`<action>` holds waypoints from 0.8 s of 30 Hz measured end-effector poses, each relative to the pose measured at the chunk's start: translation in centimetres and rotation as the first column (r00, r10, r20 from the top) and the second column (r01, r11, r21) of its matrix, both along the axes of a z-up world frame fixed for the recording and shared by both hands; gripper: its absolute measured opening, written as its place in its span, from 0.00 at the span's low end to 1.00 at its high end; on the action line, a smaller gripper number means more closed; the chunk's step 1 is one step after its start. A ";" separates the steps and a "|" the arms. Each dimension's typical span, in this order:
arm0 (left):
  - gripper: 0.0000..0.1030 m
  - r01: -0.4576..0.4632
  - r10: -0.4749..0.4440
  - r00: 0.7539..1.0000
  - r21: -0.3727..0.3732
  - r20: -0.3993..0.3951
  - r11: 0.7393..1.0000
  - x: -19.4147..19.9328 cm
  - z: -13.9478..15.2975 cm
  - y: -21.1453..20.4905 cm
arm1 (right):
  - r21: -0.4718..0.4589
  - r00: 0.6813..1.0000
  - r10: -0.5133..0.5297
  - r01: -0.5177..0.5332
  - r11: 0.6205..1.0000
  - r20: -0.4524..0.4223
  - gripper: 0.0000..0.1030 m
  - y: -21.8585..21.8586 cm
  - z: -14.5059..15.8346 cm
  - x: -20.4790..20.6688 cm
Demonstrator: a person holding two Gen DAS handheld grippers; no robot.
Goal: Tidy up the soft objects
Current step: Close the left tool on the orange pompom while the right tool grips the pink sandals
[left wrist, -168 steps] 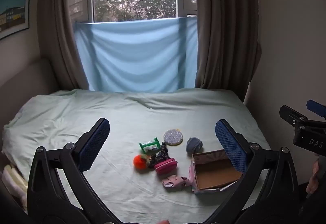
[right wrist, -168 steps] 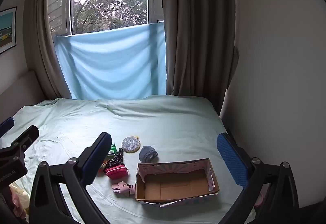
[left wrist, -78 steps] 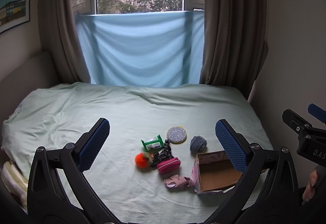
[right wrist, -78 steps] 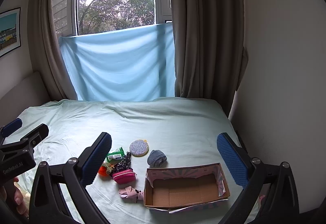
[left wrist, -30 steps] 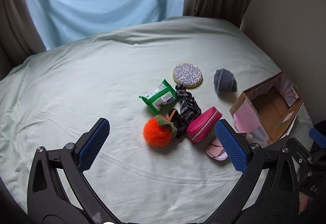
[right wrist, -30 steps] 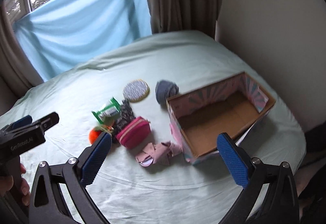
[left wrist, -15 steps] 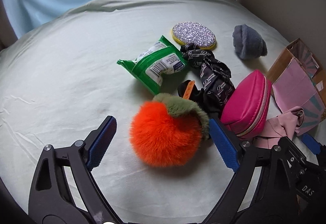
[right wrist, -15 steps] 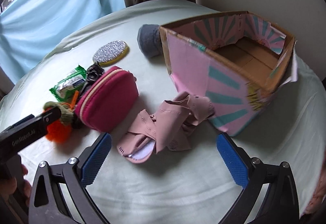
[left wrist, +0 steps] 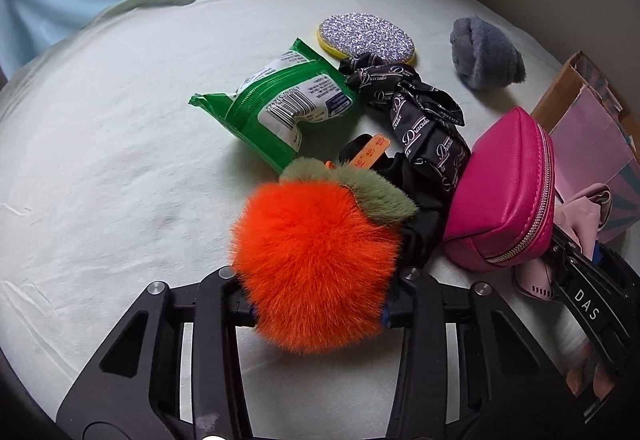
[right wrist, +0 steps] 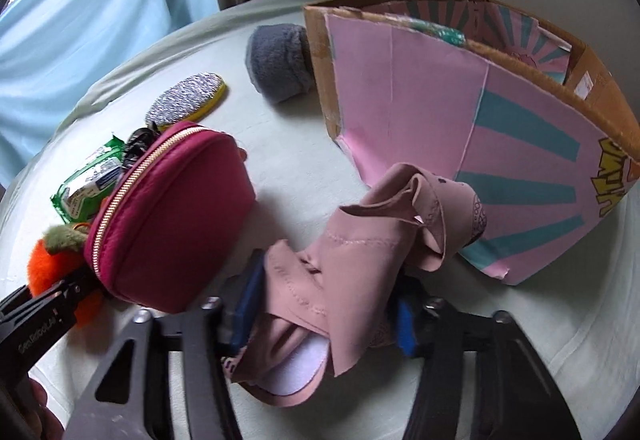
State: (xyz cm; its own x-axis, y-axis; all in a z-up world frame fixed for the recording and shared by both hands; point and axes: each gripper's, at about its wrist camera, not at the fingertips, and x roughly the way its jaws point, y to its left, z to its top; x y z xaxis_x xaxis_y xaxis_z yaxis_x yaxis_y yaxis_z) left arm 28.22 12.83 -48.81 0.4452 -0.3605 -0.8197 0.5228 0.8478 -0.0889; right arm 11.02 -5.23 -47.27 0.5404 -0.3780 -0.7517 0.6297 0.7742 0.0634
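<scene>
My left gripper is shut on the fluffy orange pompom with a green leaf, on the pale green bedsheet. My right gripper is shut on the pink fabric piece, just in front of the pink-and-teal cardboard box. The magenta zip pouch lies between the two; it also shows in the right wrist view. The pompom shows at the left of the right wrist view.
On the sheet lie a green wipes pack, a black printed scrunchie, a glitter round pad and a grey plush ball. The box stands at the right by the wall. Curtains hang behind.
Both grippers dropped to the bed and closed: the left on the orange pompom, the right on the pink fabric piece. Half a second ago both were open above them.
</scene>
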 end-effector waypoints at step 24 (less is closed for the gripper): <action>0.33 -0.095 0.098 0.989 -0.030 0.106 0.995 -4.8 16.2 0.9 | -0.028 0.989 0.123 -0.121 0.992 0.081 0.29 -0.4 14.6 -2.7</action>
